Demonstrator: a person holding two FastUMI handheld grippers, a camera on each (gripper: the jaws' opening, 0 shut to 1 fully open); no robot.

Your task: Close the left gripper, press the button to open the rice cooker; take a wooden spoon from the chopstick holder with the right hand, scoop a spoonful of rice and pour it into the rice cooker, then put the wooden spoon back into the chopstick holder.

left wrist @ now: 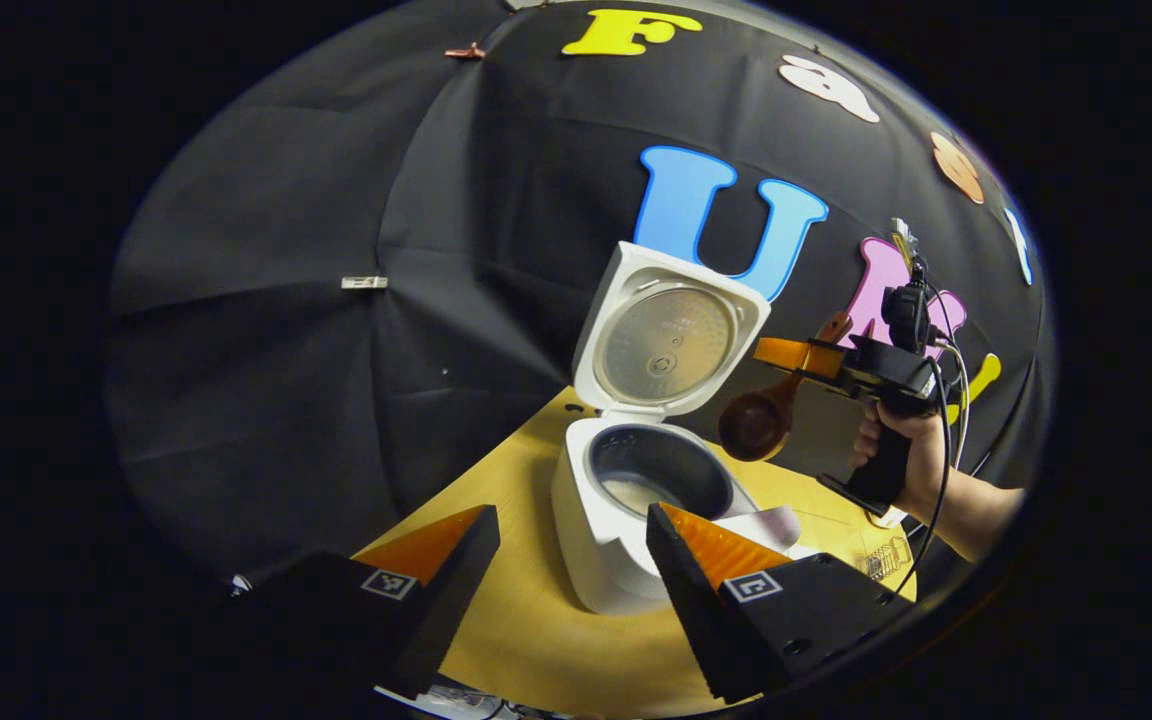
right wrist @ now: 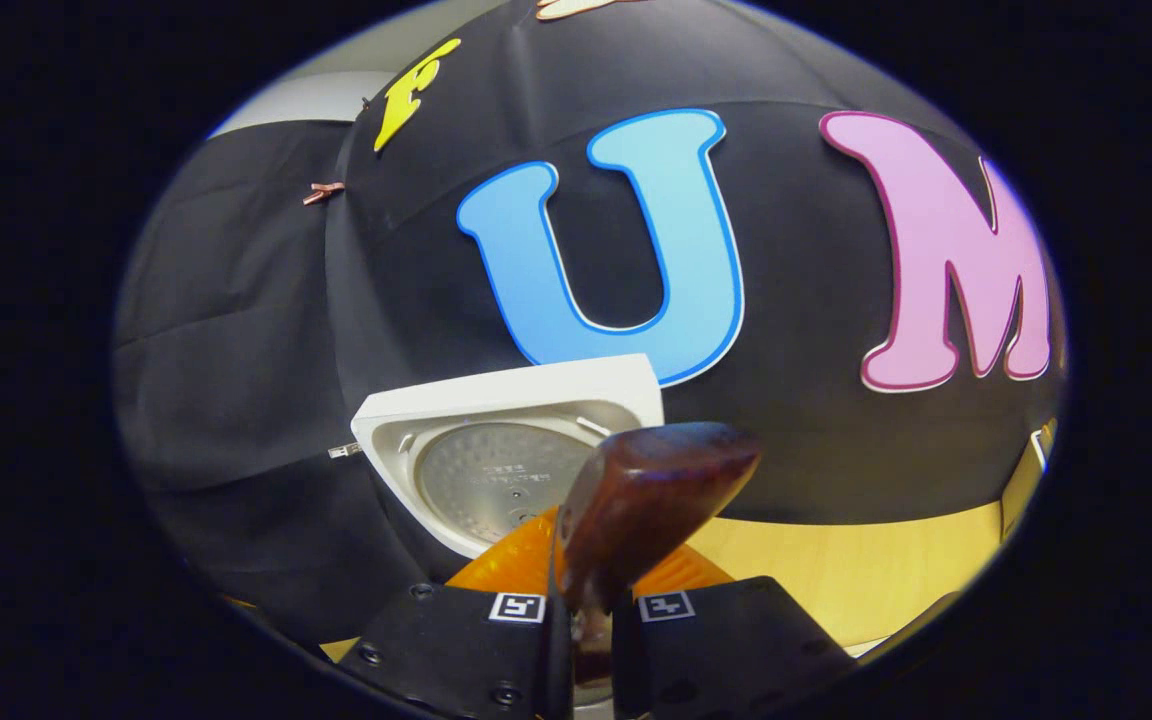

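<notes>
Left gripper view: my left gripper [left wrist: 573,540] hangs with its fingers apart, holding nothing, just in front of the rice cooker [left wrist: 626,500], which stands on the yellow table [left wrist: 526,620]. The lid [left wrist: 671,335] is up, so the button step is done. Inside the inner pot [left wrist: 661,475] a pale patch shows at the bottom; whether it is rice I cannot tell. To the right and above the pot's rim, my right gripper [left wrist: 786,355], held by my hand [left wrist: 911,440], is clamped on the wooden spoon [left wrist: 766,415], bowl hanging down near the pot. Right gripper view: both fingers of the right gripper [right wrist: 591,610] press on the spoon's handle [right wrist: 636,510], with the raised lid [right wrist: 506,450] behind. I judge the spoon is at or near the pour step. The next move calls for carrying it level to the chopstick holder and lowering it in upright.
</notes>
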